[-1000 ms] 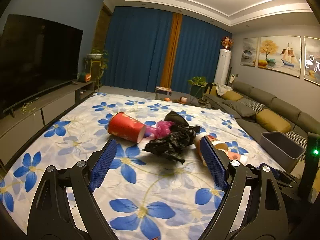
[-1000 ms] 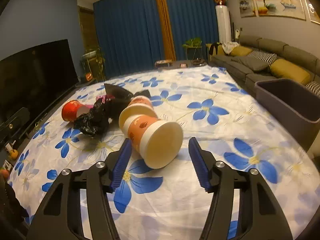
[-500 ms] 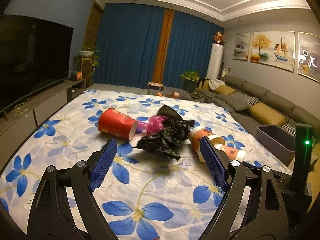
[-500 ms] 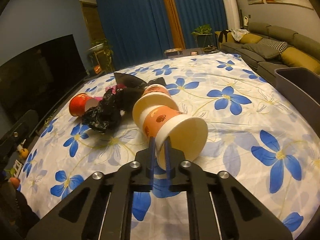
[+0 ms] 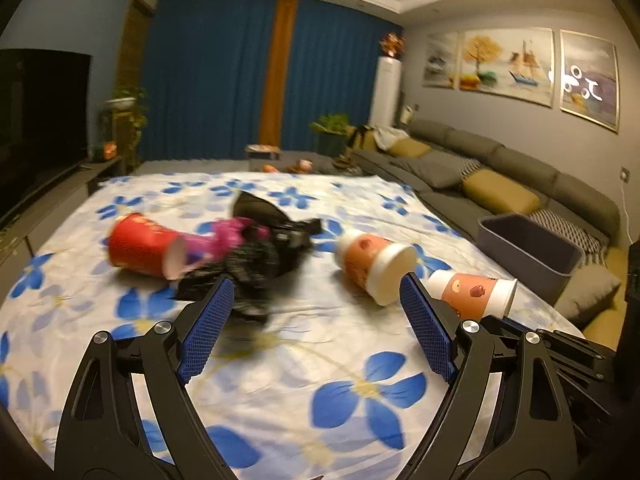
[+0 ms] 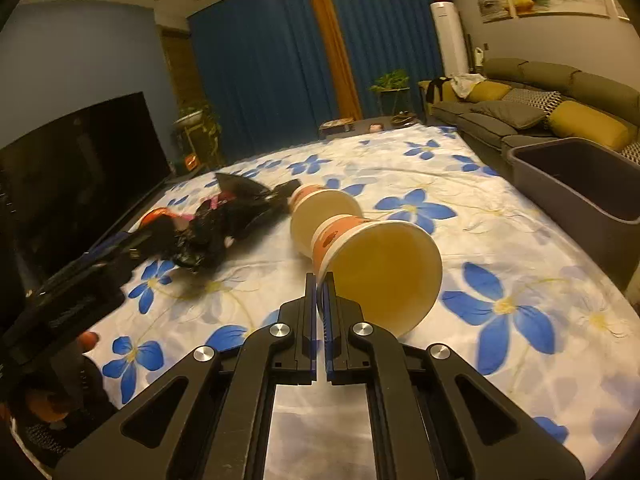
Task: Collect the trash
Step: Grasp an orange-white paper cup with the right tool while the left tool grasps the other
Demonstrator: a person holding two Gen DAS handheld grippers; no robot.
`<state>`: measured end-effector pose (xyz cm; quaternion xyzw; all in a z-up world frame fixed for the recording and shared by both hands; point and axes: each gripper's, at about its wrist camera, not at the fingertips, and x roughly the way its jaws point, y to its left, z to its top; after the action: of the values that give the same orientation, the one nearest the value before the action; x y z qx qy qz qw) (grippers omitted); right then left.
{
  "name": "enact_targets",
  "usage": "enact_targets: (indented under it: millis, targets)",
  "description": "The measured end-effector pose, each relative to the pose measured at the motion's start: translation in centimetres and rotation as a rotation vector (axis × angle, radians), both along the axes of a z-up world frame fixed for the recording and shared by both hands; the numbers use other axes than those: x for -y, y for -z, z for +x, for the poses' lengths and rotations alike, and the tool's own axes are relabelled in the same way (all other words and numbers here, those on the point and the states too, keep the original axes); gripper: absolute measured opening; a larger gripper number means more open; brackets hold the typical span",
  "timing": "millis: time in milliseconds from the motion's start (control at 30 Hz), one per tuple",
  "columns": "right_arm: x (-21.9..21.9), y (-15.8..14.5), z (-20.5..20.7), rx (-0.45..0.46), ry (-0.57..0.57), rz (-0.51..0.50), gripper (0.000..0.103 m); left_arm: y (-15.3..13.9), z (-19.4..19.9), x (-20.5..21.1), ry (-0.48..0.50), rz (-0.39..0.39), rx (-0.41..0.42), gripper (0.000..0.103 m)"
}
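Right tool pinching a paper cup by its rim

The right tool (image 6: 319, 280) had closed on the rim of the nearest paper cup (image 6: 376, 268), which lay on the flowered tabletop (image 6: 500, 264) near the grey bin (image 6: 580, 184). Light and thin-walled, it would likely crush easily, so the rim suited it. The left tool (image 5: 316, 320) stood wide near the black bag (image 5: 260, 256).

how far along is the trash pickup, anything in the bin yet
Early. No trash is seen inside the grey bin. The right gripper is shut on the near orange cup. The second orange cup, red cup and black bag remain; the left gripper is open.
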<state>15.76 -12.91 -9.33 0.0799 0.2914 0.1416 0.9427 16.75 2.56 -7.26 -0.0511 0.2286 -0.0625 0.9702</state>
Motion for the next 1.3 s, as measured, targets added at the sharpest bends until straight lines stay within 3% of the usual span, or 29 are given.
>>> enact_targets:
  millis: [200,333,467,667,833,1300]
  targets:
    - [2.1,-0.1,-0.1,0.013,0.051,0.002,0.004,0.8,3.8,3.0,0.067,0.0,-0.062,0.081]
    - [3.5,-0.4,-0.1,0.03,0.079,-0.001,0.004,1.6,6.5,5.6,0.093,0.082,-0.083,0.074]
    - [5.0,-0.6,0.0,0.038,0.1,0.003,0.004,2.8,9.1,6.6,0.084,0.135,-0.135,0.058]
    - [6.0,-0.3,0.2,0.039,0.118,0.0,0.004,3.9,11.4,6.2,0.076,0.108,-0.225,0.027]
    - [6.2,-0.4,0.2,0.04,0.12,0.004,0.004,4.3,11.7,5.6,0.062,0.089,-0.248,0.002]
    - [6.4,-1.9,-0.8,0.078,0.132,-0.02,0.004,0.6,5.3,4.7,0.06,0.039,-0.124,0.002]
